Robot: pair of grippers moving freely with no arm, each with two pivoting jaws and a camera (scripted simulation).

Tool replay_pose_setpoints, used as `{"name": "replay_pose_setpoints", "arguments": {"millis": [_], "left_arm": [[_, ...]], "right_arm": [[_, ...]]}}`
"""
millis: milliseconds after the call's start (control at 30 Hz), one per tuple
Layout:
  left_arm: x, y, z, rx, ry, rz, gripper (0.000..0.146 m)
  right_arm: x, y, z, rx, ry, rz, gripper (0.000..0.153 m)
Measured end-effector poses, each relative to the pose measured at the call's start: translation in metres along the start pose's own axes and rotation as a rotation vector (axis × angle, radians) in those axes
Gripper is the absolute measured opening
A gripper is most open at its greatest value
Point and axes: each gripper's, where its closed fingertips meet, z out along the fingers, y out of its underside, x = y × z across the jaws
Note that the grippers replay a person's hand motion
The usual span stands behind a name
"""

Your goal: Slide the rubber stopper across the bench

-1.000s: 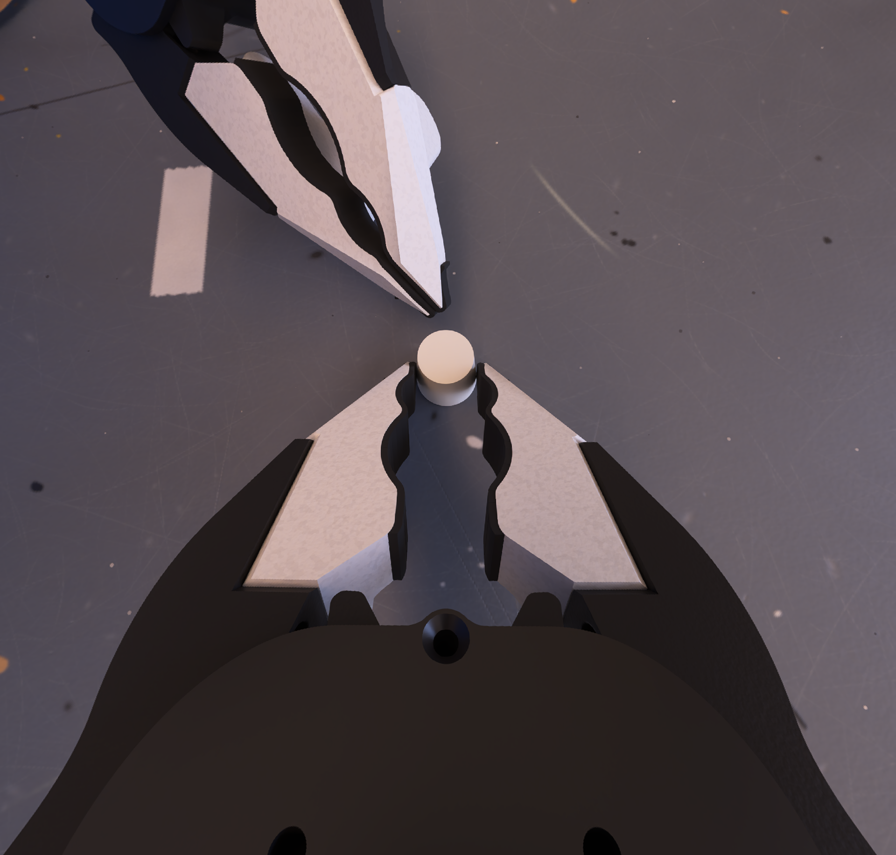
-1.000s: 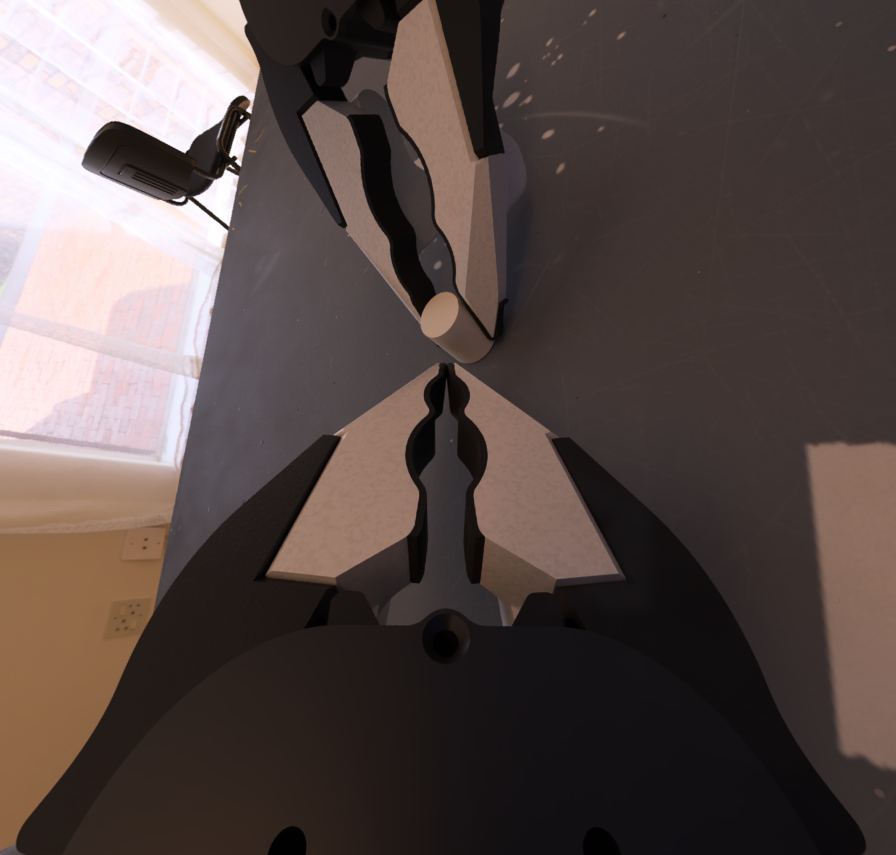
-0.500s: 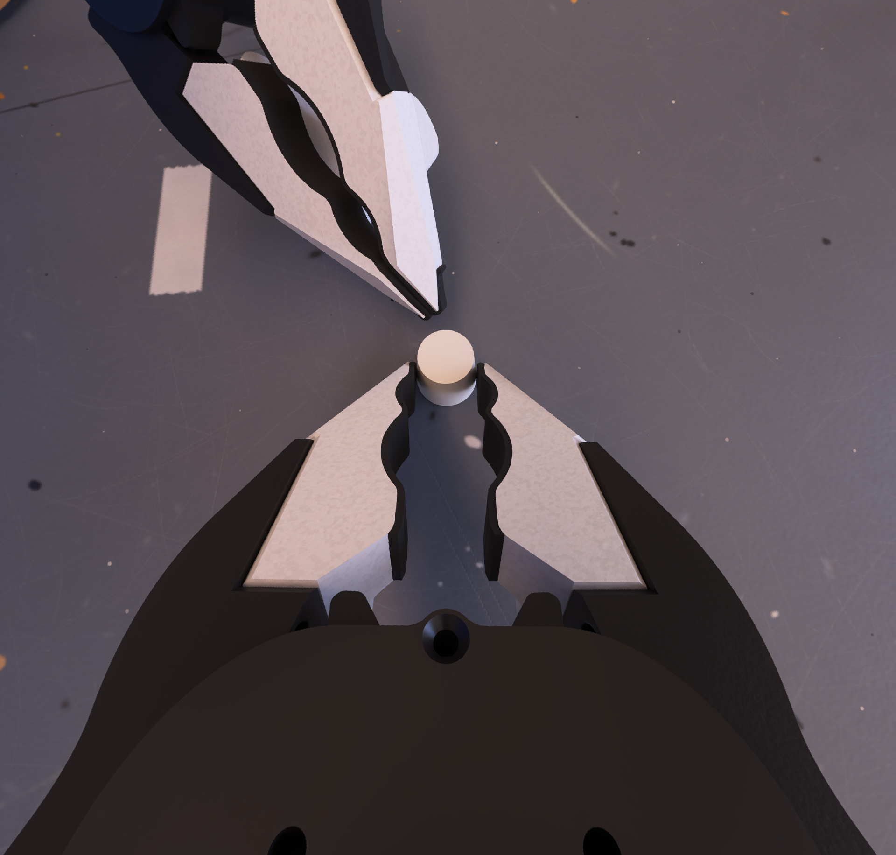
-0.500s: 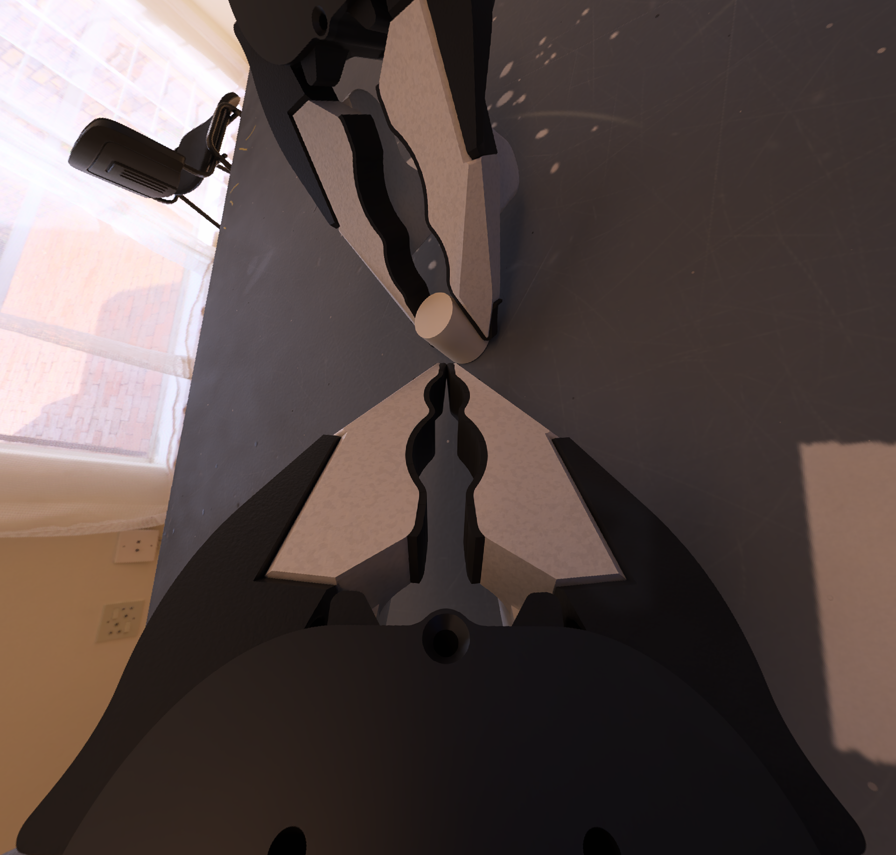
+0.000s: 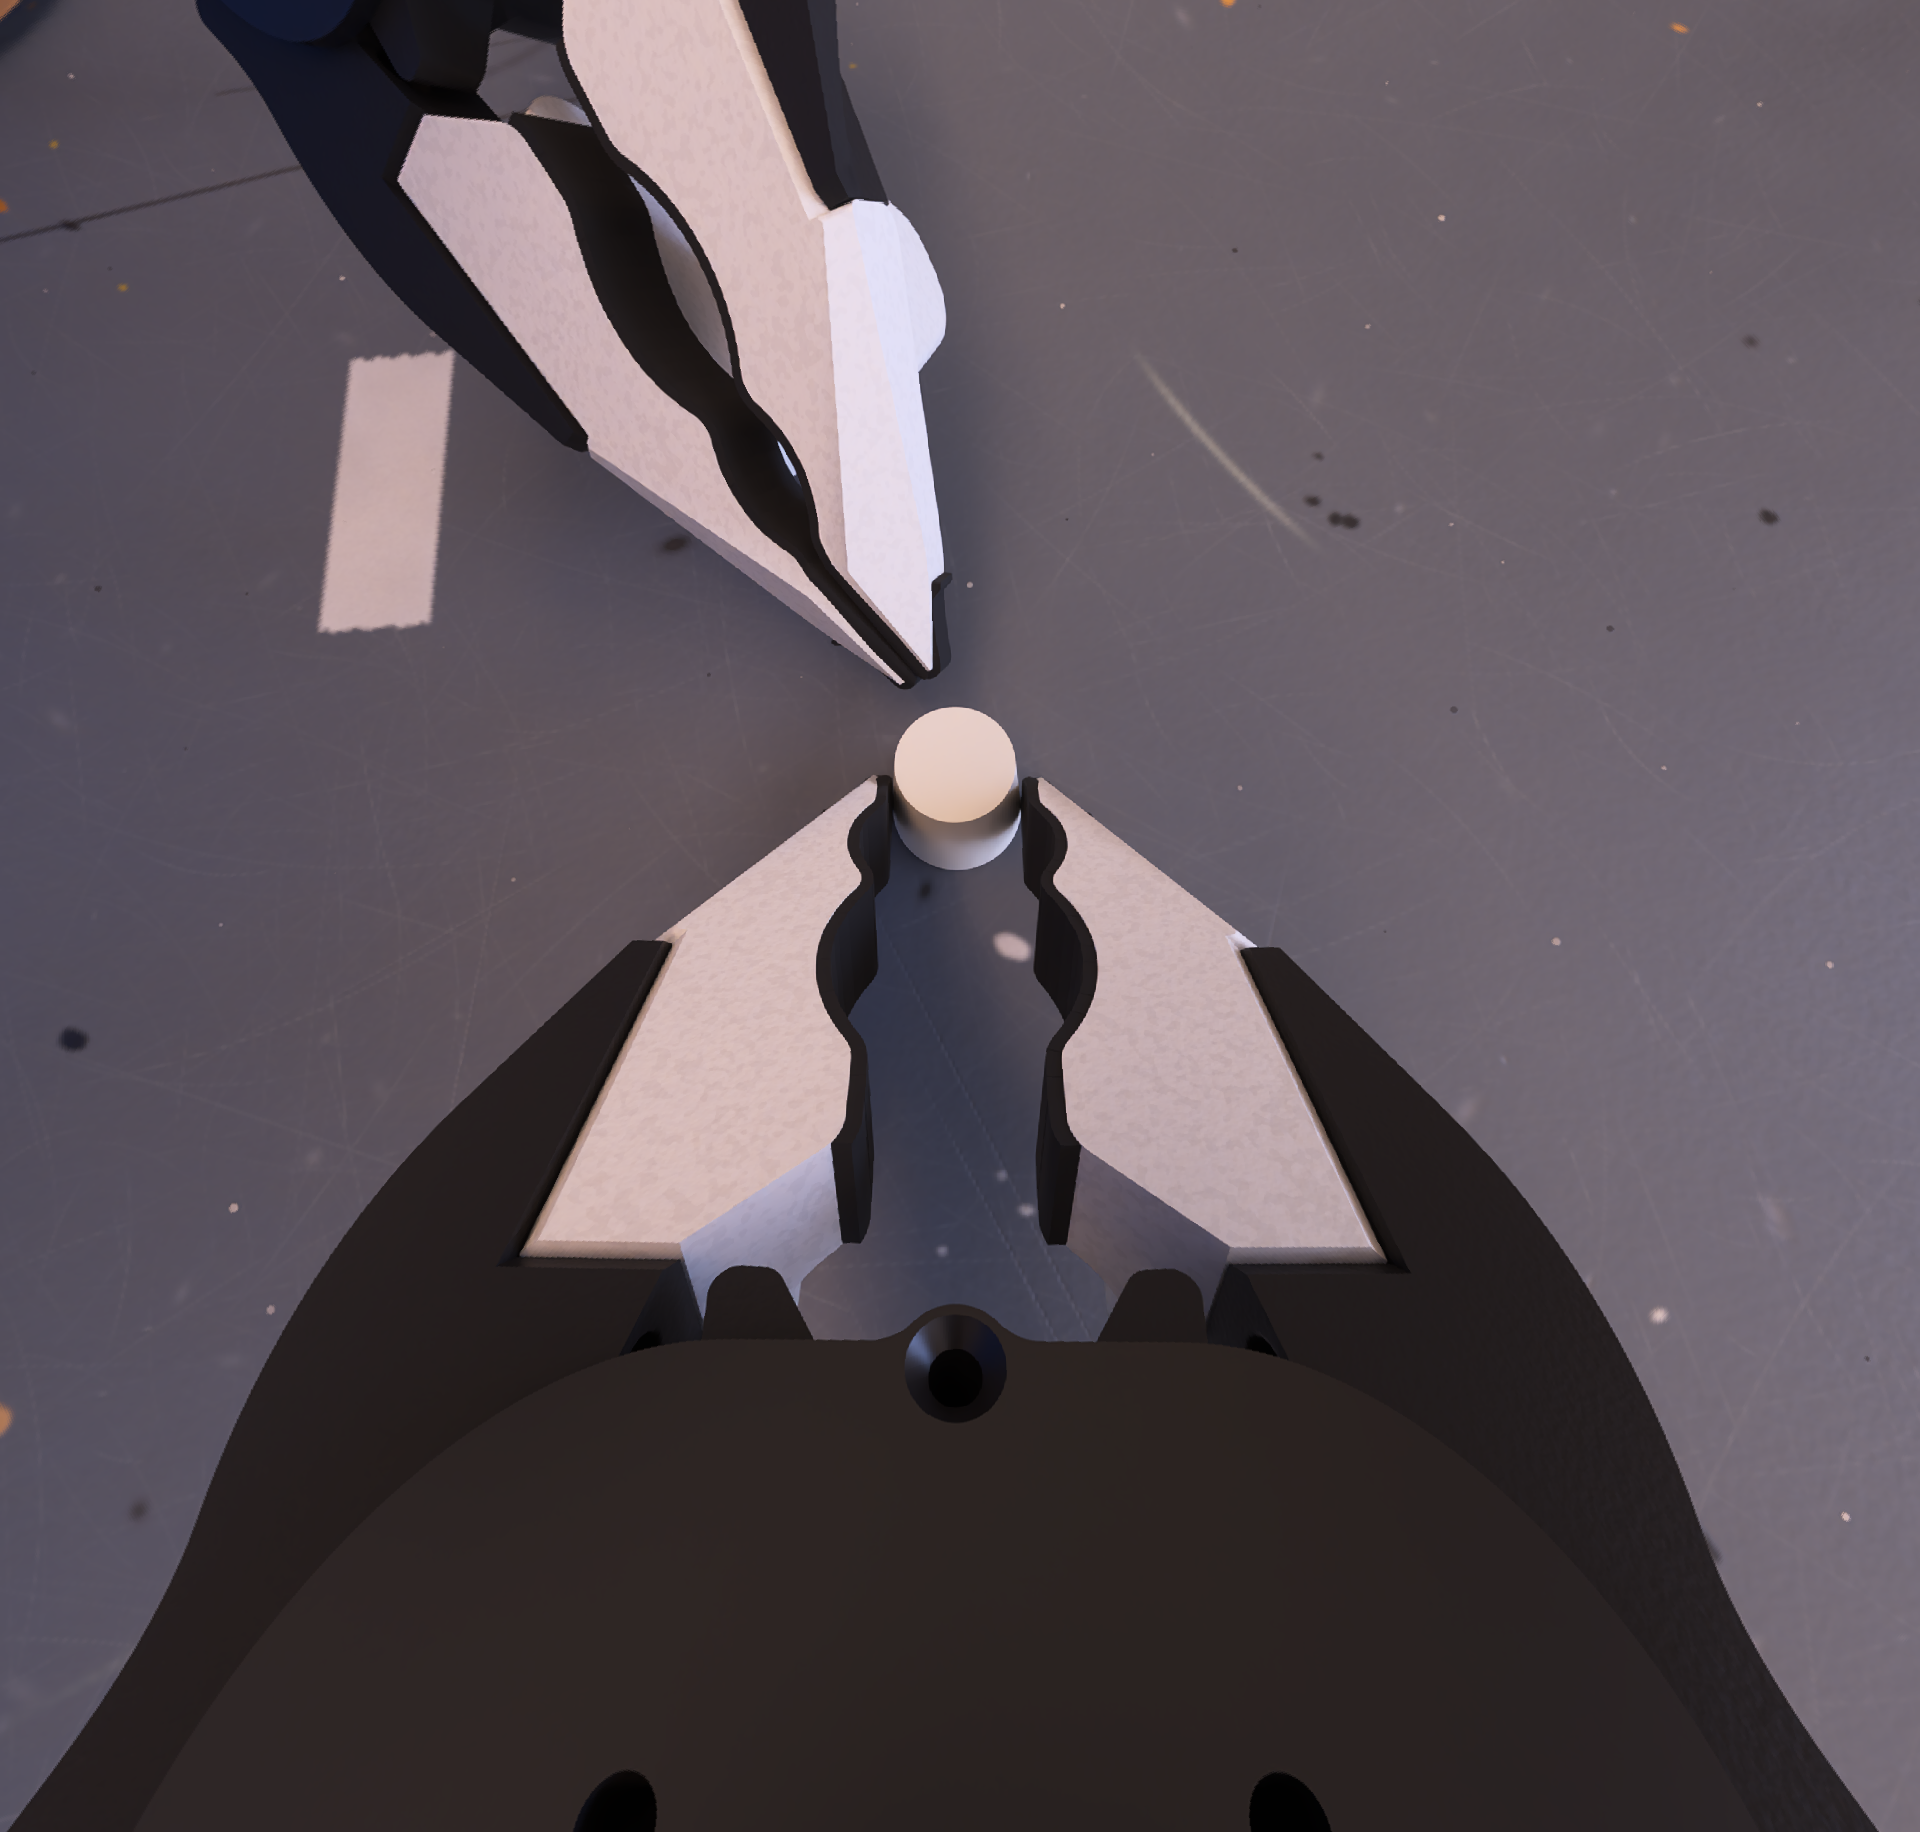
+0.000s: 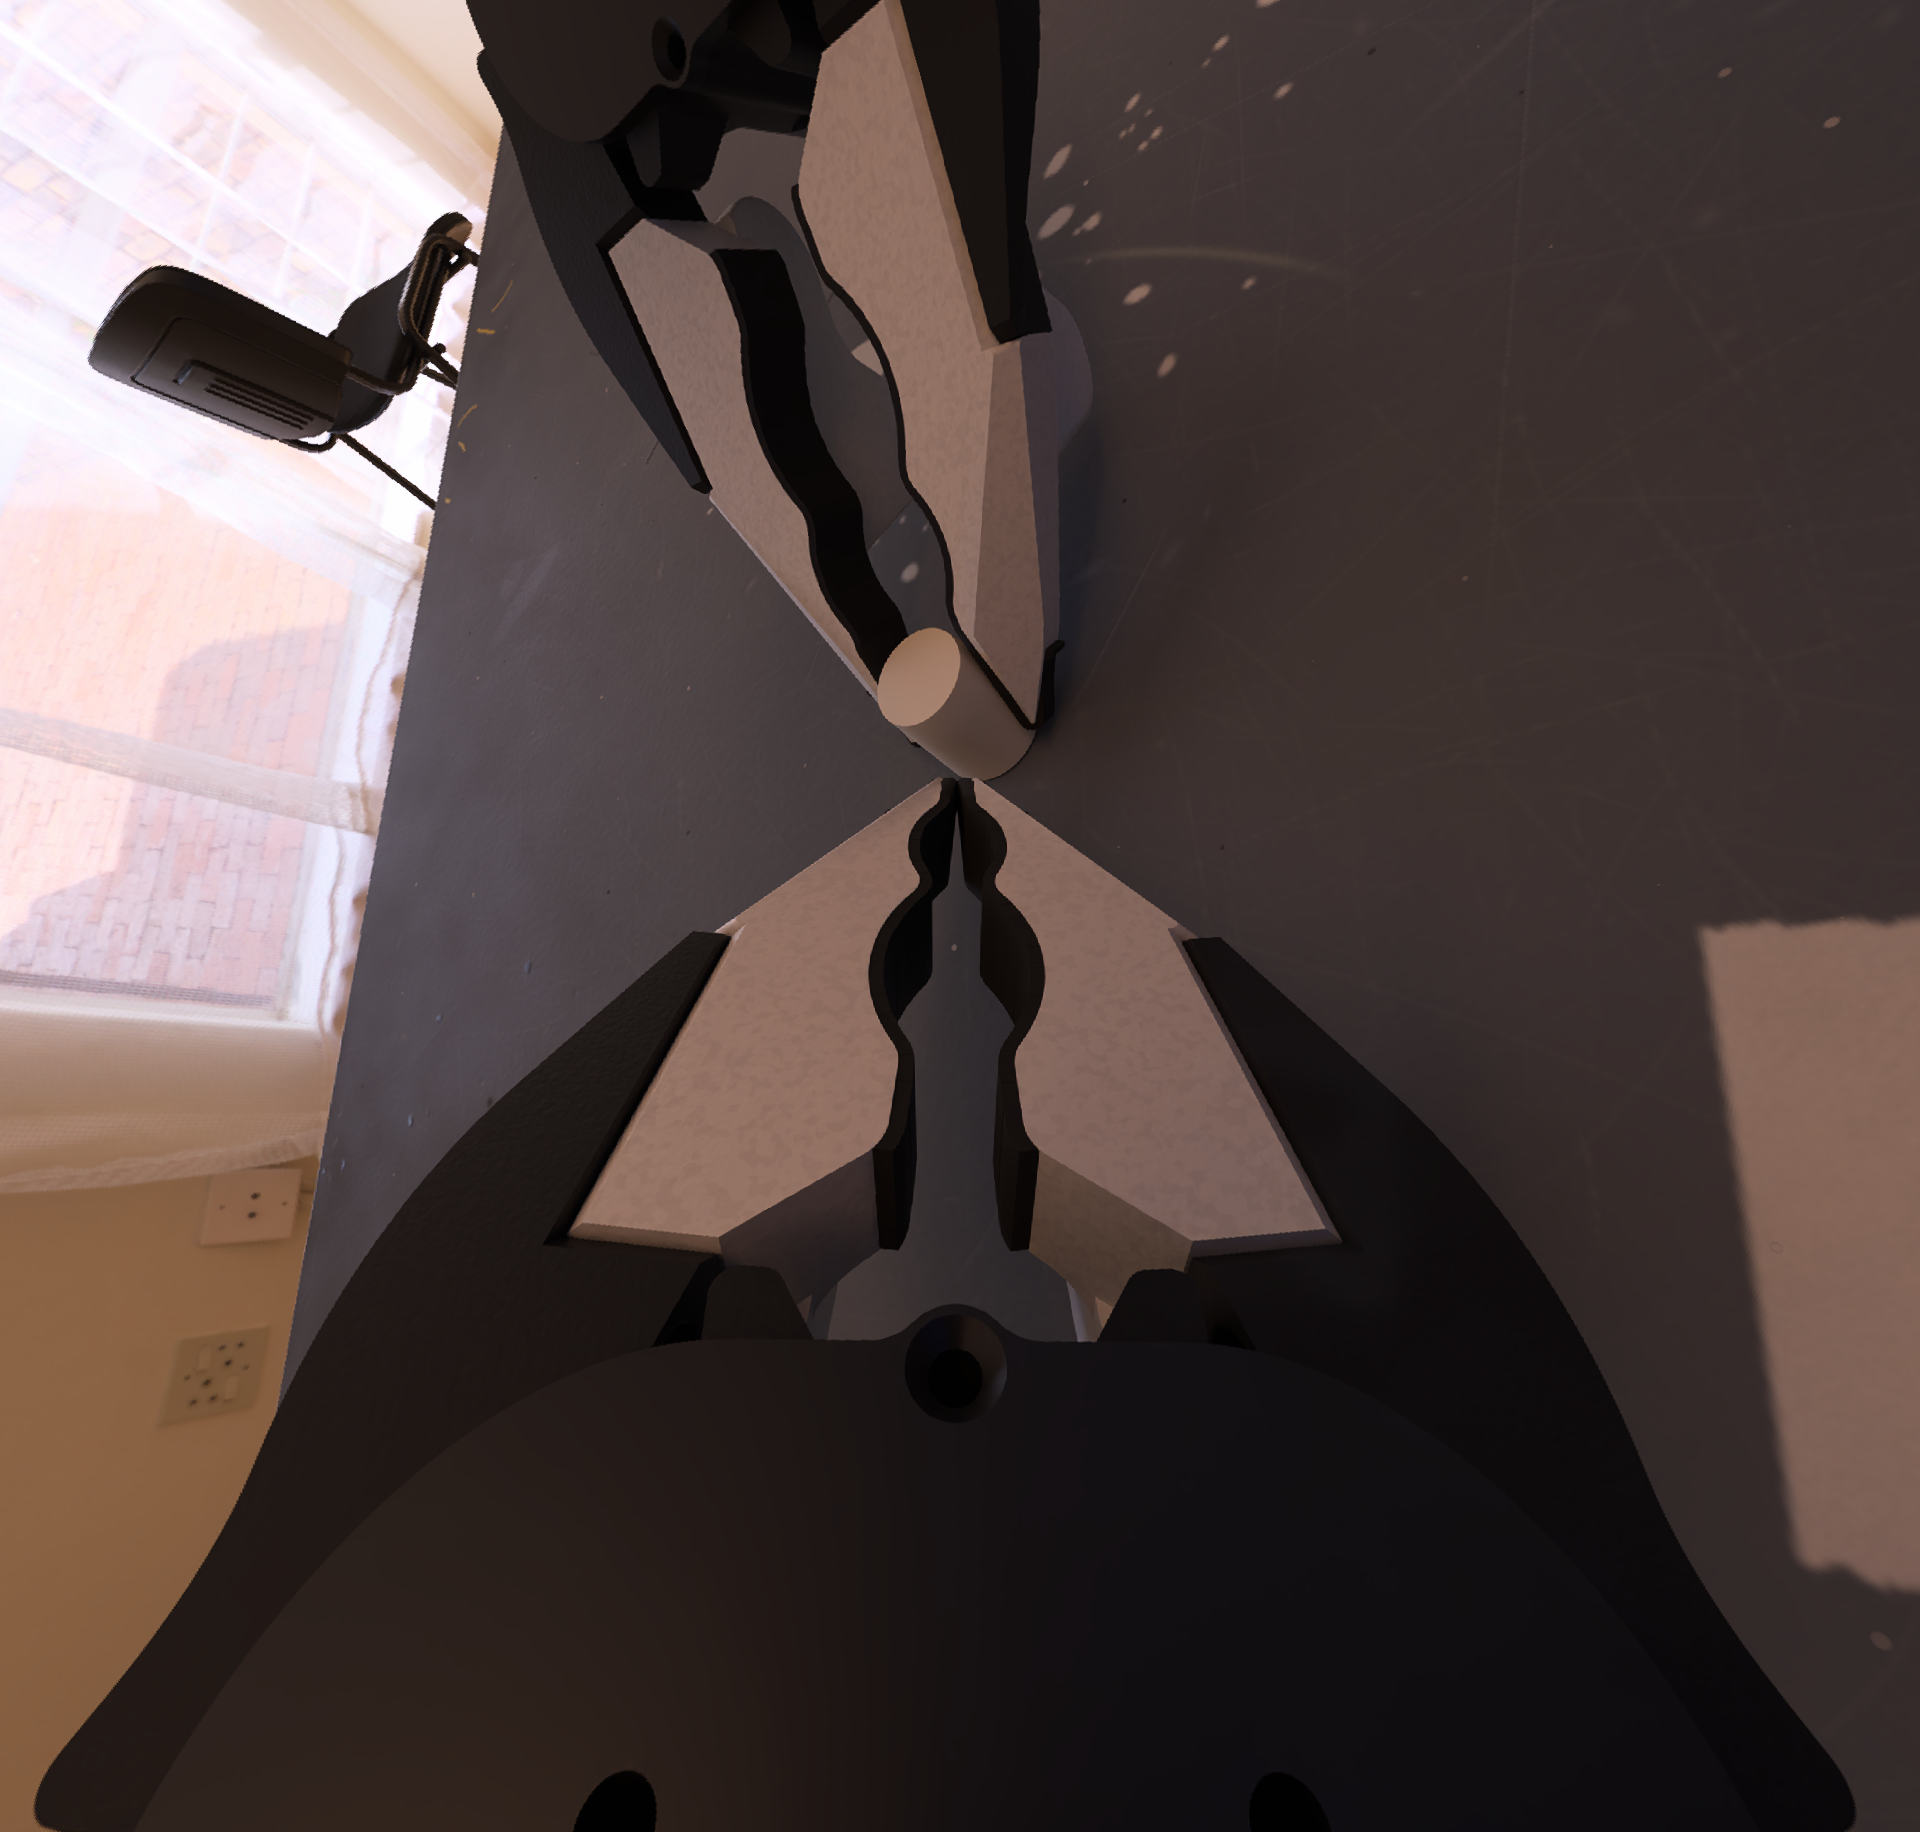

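A small cream rubber stopper [image 5: 954, 780] stands upright on the dark grey bench [image 5: 1507, 795]. My left gripper [image 5: 954, 806] is shut on it, one fingertip against each side. My right gripper [image 6: 956, 793] is shut and empty, with its tips just short of the stopper [image 6: 935, 696] and pointing at it. In the left wrist view the right gripper [image 5: 920, 676] comes in from the upper left, with its tips close to the stopper's far side. In the right wrist view the left gripper [image 6: 951, 712] reaches down from the top with the stopper between its tips.
A strip of pale tape [image 5: 384, 494] lies on the bench left of the right gripper; it also shows in the right wrist view [image 6: 1818, 1211]. The bench edge [image 6: 416, 743] runs along a bright window. A black clamped device [image 6: 239, 369] sticks out there.
Almost nothing has moved. The right wrist view has shifted very slightly. The left gripper keeps its hold on the stopper in the same spot.
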Motion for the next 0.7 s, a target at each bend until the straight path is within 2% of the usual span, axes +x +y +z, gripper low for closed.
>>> {"name": "replay_pose_setpoints", "arguments": {"millis": [700], "left_arm": [[0.0000, -0.0001, 0.0001, 0.000, -0.002, 0.001, 0.025]], "right_arm": [[-0.0003, 0.0014, -0.0010, 0.022, 0.031, 0.018, 0.000]]}}
